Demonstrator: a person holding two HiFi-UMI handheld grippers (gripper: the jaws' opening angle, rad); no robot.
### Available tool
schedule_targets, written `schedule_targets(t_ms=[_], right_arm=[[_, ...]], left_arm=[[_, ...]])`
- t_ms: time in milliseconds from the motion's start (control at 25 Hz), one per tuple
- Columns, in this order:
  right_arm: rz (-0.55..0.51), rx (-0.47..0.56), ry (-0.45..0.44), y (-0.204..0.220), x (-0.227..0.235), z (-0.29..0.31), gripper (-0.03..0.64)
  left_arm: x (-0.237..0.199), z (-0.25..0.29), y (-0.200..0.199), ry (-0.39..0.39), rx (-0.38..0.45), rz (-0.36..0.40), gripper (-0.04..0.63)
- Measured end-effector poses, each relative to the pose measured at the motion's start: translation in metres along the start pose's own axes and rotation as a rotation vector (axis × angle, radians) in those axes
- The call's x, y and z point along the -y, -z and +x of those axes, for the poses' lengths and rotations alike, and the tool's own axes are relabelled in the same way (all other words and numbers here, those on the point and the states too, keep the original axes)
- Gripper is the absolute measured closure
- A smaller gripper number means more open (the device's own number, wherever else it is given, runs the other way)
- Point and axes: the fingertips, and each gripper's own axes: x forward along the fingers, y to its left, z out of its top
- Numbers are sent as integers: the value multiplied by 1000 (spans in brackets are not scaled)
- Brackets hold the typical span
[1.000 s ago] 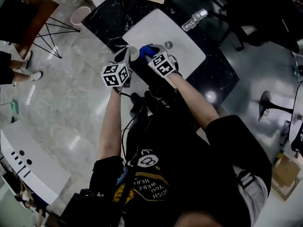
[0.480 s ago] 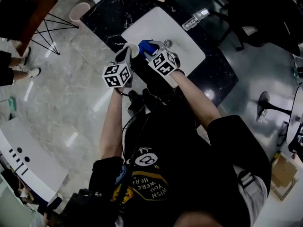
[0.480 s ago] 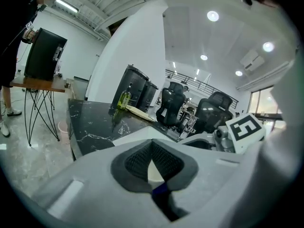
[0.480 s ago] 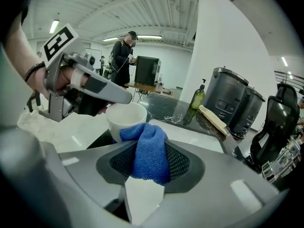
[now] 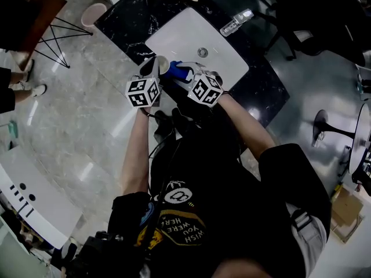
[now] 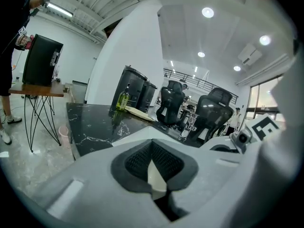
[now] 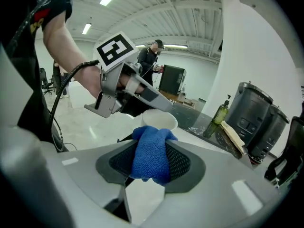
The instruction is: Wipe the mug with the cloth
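The white mug (image 5: pixel 162 65) is held in the air over the near edge of the white basin (image 5: pixel 223 62). My left gripper (image 5: pixel 154 69) is shut on it; in the left gripper view only a white sliver of the mug (image 6: pixel 155 174) shows between the pads. My right gripper (image 5: pixel 185 73) is shut on a folded blue cloth (image 5: pixel 178 70), just right of the mug. The right gripper view has the cloth (image 7: pixel 151 158) bunched between the jaws, with the mug's open rim (image 7: pixel 159 120) just beyond it and the left gripper (image 7: pixel 124 99) clamped on the mug's far side.
The basin is set in a black marble counter (image 5: pixel 130 25), its drain (image 5: pixel 202 52) uncovered. A clear bottle (image 5: pixel 237 22) lies at the counter's back. A green bottle (image 7: pixel 216 116), a wooden board (image 7: pixel 233 136) and dark machines (image 7: pixel 256 120) stand further along. A pink bin (image 5: pixel 91 14) is on the floor.
My right gripper has rolled and drawn back toward the person with the cloth, away from the basin's drain. The left gripper and the mug have hardly moved.
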Motion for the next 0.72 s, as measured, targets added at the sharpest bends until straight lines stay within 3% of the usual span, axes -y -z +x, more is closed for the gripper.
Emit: schedule_targets(t_ms=[200, 440, 560, 720], right_arm=[[38, -27, 79, 14, 42, -2, 456], [-92, -85, 102, 4, 74, 22, 457], [-147, -100, 98, 3, 72, 23, 457], [-186, -90, 47, 11, 32, 3, 457]], left_arm=[[2, 1, 2, 15, -14, -4, 592], [1, 0, 4, 1, -6, -20, 592], [-1, -1, 5, -18, 2, -42, 592], [1, -4, 7, -25, 8, -53, 592]])
